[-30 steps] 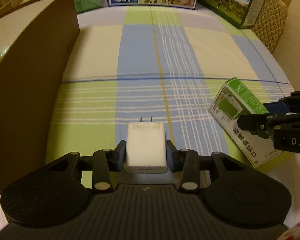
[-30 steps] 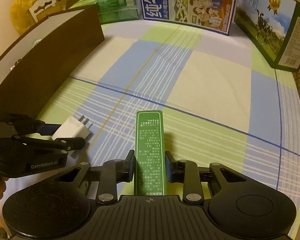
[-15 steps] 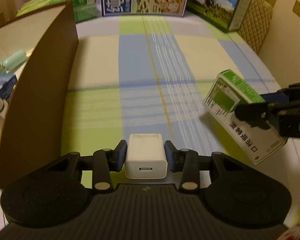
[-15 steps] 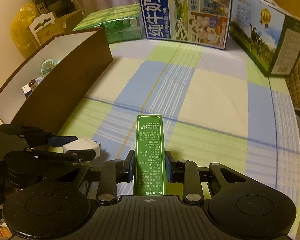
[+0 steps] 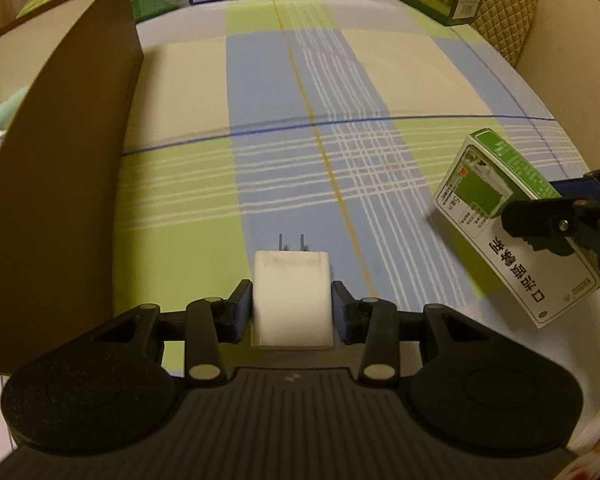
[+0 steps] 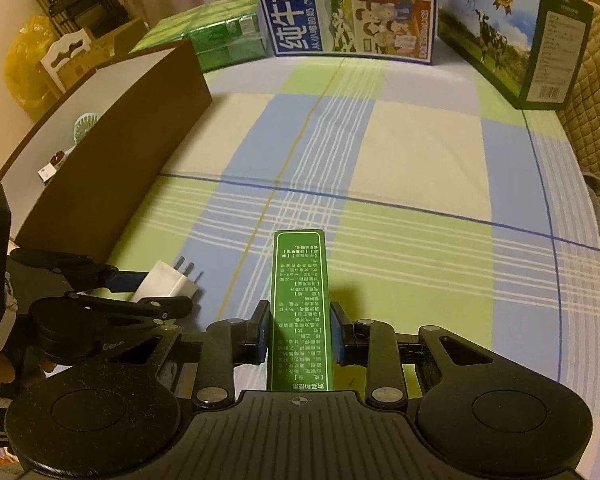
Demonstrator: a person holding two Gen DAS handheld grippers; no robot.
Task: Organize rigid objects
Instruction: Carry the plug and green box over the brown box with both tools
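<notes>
My left gripper (image 5: 292, 312) is shut on a white plug charger (image 5: 291, 294), prongs pointing forward, held just above the checked tablecloth. The charger also shows in the right wrist view (image 6: 168, 282), between the left gripper's fingers (image 6: 156, 306). My right gripper (image 6: 300, 338) is shut on a narrow green and white carton (image 6: 302, 300) and holds it above the cloth. The carton shows at the right of the left wrist view (image 5: 500, 216), tilted, with the right gripper's fingers (image 5: 540, 216) on it.
A brown open box (image 5: 60, 160) stands along the left; in the right wrist view (image 6: 112, 160) small items lie inside it. Milk cartons (image 6: 352, 8) and a green pack (image 6: 212, 40) line the far edge. A quilted chair back (image 5: 504, 4) stands far right.
Both grippers lifted their objects about half a second ago and have come back down and forward. The charger's prongs show again. Both grips are unchanged.
</notes>
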